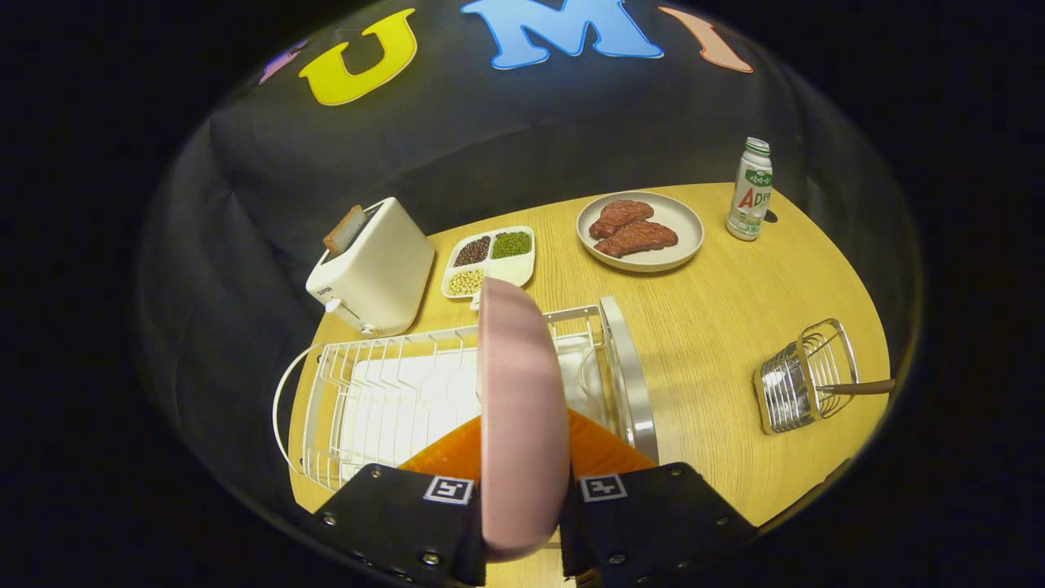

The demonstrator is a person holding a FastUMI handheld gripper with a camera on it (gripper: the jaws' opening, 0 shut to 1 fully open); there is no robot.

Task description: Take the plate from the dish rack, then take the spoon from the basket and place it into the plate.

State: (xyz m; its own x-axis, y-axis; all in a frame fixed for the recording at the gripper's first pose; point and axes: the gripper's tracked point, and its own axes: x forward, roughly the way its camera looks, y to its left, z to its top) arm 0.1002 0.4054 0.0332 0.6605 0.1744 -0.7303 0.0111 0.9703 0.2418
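Note:
A pink plate [521,408] stands on edge between my two black fingers, and my gripper [521,510] is shut on its near rim. The plate is held above the white wire dish rack [384,392], which lies just ahead of the fingers on the wooden table. Off to the right of the rack a small wire basket [804,377] lies on its side, with the brown handle of the spoon [857,387] sticking out of its mouth to the right. The spoon's bowl is hidden inside the basket.
Beyond the rack stand a white toaster [375,265] with a slice of bread, a divided tray of beans [490,260], a beige plate with meat pieces [641,231] and a small bottle [750,189]. Bare wooden table [710,327] lies between rack and basket.

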